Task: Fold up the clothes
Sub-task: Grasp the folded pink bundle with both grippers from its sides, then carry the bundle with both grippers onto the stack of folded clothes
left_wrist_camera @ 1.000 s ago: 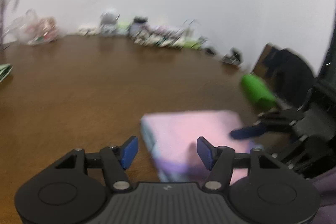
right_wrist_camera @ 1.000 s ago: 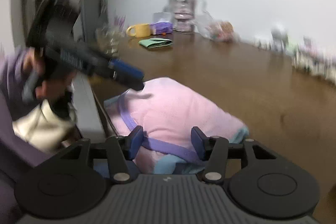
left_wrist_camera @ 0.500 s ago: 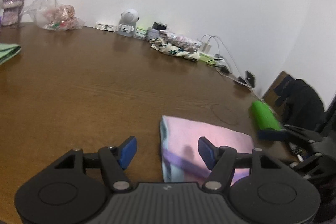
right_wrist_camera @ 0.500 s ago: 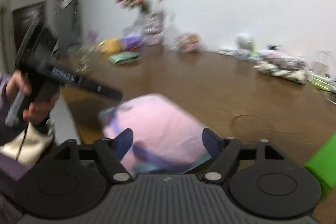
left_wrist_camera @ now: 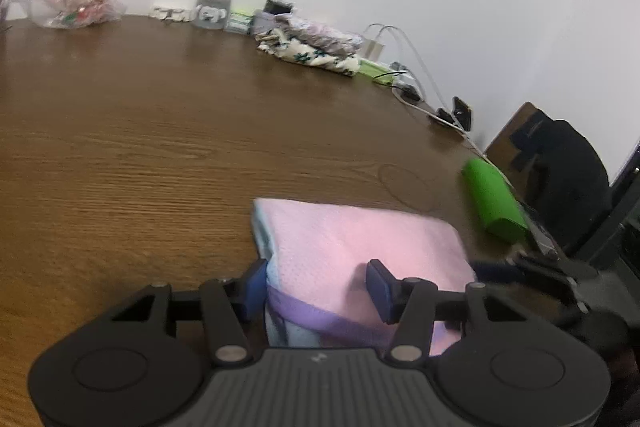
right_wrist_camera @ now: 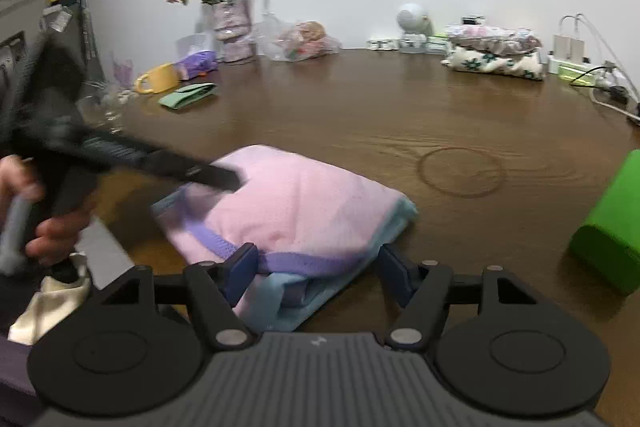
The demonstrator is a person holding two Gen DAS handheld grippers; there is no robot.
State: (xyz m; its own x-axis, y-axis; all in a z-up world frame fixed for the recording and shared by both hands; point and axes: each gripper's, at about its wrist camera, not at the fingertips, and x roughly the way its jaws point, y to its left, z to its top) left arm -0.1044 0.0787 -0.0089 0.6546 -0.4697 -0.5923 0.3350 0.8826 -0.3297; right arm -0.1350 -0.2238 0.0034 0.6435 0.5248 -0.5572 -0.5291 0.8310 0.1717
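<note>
A folded pink garment (left_wrist_camera: 360, 243) with a light blue edge and purple trim lies on the brown wooden table (left_wrist_camera: 160, 147). My left gripper (left_wrist_camera: 318, 285) hovers low over its near left corner. Its jaws are closing with the cloth between them, and the blue pads do not visibly pinch it. In the right wrist view the garment (right_wrist_camera: 292, 203) spreads between the pads of my right gripper (right_wrist_camera: 316, 273). Those jaws are narrowing a little and stand apart from the cloth. The left gripper's blurred finger (right_wrist_camera: 216, 177) rests near the garment's far left part.
A green roll (right_wrist_camera: 612, 227) lies to the right of the garment. A stack of folded floral clothes (right_wrist_camera: 494, 55), cables, a plastic bag, a flower vase (right_wrist_camera: 232, 27), a yellow mug (right_wrist_camera: 158, 79) and a green cloth (right_wrist_camera: 188, 95) line the far edge. A dark chair (left_wrist_camera: 560, 167) stands off the right.
The left gripper has come closer over the garment's near corner and its jaws have narrowed. The right gripper has rolled and swung, and its jaws stand wider than a second ago.
</note>
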